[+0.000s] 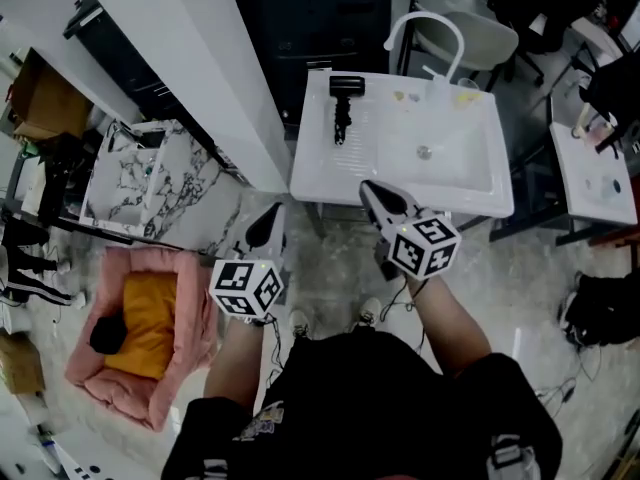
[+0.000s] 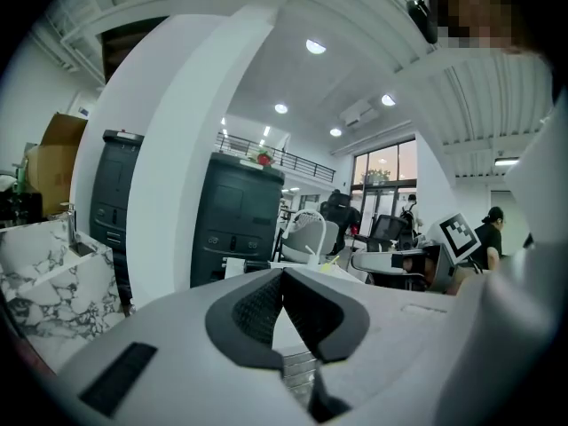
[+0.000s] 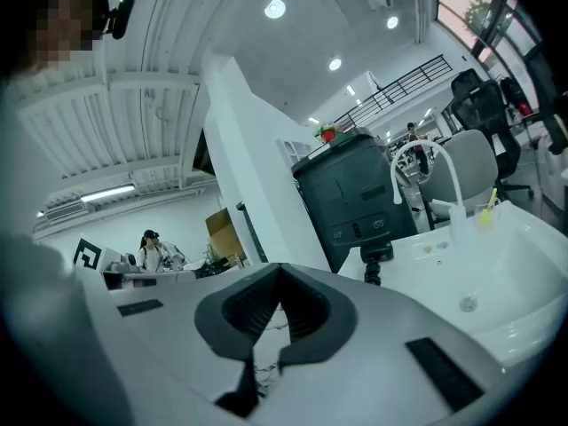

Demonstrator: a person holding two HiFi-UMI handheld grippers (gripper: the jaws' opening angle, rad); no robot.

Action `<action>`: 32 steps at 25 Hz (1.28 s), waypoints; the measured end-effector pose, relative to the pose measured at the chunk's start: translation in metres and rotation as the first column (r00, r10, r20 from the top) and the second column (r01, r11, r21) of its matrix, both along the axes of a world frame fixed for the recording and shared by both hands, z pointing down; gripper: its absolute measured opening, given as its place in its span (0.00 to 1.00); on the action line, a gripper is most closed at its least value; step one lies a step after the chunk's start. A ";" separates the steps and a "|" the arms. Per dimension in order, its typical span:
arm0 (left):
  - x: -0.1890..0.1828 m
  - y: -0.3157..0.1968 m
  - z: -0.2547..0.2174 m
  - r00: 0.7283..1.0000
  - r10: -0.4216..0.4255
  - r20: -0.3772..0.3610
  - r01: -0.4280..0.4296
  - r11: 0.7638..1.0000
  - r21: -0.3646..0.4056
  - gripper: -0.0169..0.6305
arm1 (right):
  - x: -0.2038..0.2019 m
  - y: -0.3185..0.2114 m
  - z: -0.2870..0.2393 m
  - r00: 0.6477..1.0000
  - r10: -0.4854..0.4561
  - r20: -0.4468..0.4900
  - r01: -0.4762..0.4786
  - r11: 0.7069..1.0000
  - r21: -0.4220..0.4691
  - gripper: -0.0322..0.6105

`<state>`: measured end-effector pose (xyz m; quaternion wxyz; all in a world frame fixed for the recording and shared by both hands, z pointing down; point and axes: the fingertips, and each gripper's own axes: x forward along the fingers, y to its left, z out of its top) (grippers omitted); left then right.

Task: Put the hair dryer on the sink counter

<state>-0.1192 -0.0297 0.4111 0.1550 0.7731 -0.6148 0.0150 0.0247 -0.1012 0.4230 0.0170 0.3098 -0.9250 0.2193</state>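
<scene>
The black hair dryer [image 1: 343,103] lies on the left counter part of the white sink [image 1: 470,196], its handle pointing toward me. In the right gripper view the hair dryer [image 3: 374,257] shows beyond the jaws on the sink [image 3: 506,322]. My left gripper [image 1: 268,224] hangs low in front of the sink's left corner, shut with nothing in it; its tips [image 2: 284,275] meet. My right gripper [image 1: 373,192] points at the sink's front edge, also shut and empty, and its jaws [image 3: 282,272] touch. Both are well short of the dryer.
A curved white faucet [image 1: 425,23] rises at the sink's back. A white pillar [image 1: 200,58] and a marble-patterned cabinet [image 1: 150,173] stand to the left, a pink pet bed [image 1: 140,338] on the floor. A second basin [image 1: 600,178] is at the right, a dark cabinet [image 1: 320,18] behind.
</scene>
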 end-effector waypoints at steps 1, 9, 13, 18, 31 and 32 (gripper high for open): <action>-0.008 0.006 0.000 1.000 0.003 0.000 -0.003 1.000 0.004 0.03 | -0.010 0.006 0.001 1.000 0.004 0.001 -0.004 1.000 0.000 0.05; -0.048 0.038 -0.002 0.991 0.133 0.004 -0.133 0.991 0.034 0.03 | -0.058 0.060 0.014 0.993 0.113 -0.035 -0.113 0.994 0.000 0.05; -0.049 0.044 0.005 0.976 0.217 -0.021 -0.217 0.976 0.020 0.03 | -0.050 0.079 0.017 0.976 0.211 -0.055 -0.211 0.977 -0.006 0.05; -0.047 0.053 0.020 0.950 0.309 -0.048 -0.310 0.951 0.003 0.03 | -0.038 0.102 0.024 0.946 0.317 -0.065 -0.318 0.948 -0.007 0.05; -0.060 0.065 0.029 0.927 0.359 -0.111 -0.363 0.932 -0.014 0.03 | -0.053 0.130 0.024 0.928 0.364 -0.085 -0.365 0.931 -0.001 0.05; -0.061 0.065 0.029 0.928 0.356 -0.113 -0.360 0.933 -0.012 0.03 | -0.055 0.131 0.024 0.929 0.359 -0.087 -0.361 0.933 0.001 0.05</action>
